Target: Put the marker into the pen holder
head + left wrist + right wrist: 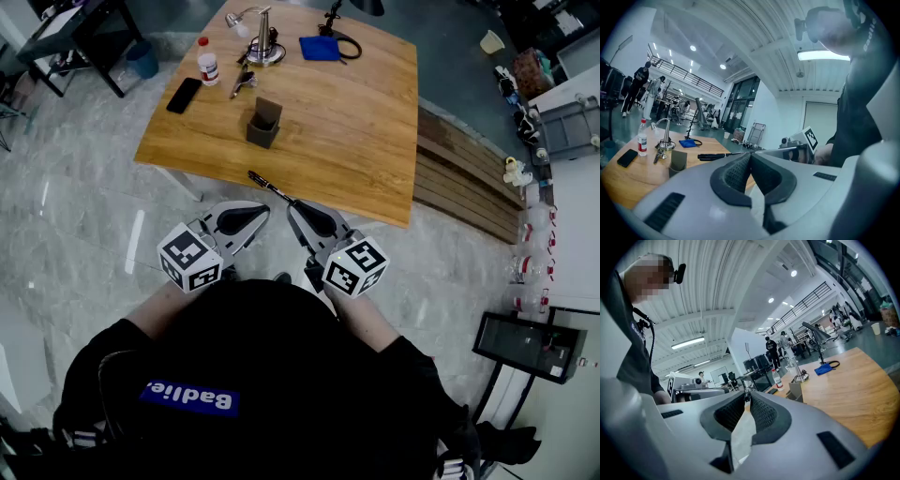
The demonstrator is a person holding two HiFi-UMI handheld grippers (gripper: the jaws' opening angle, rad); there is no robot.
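The right tool (292, 204) is closed on 1 end of the marker (267, 186). The left tool (262, 212) is closed on nothing (its 2 jaws meet). The marker lies on the person's side of the pen holder (264, 124), well apart from it, over the near edge of the tabletop (356, 122). Its long axis runs near level, with the free end aimed slightly left of the pen holder. Judgement: the free end must be carried over the pen holder's open top and tipped downward.

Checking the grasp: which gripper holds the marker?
The right gripper, jaws shut on the marker; the left gripper is shut on nothing.
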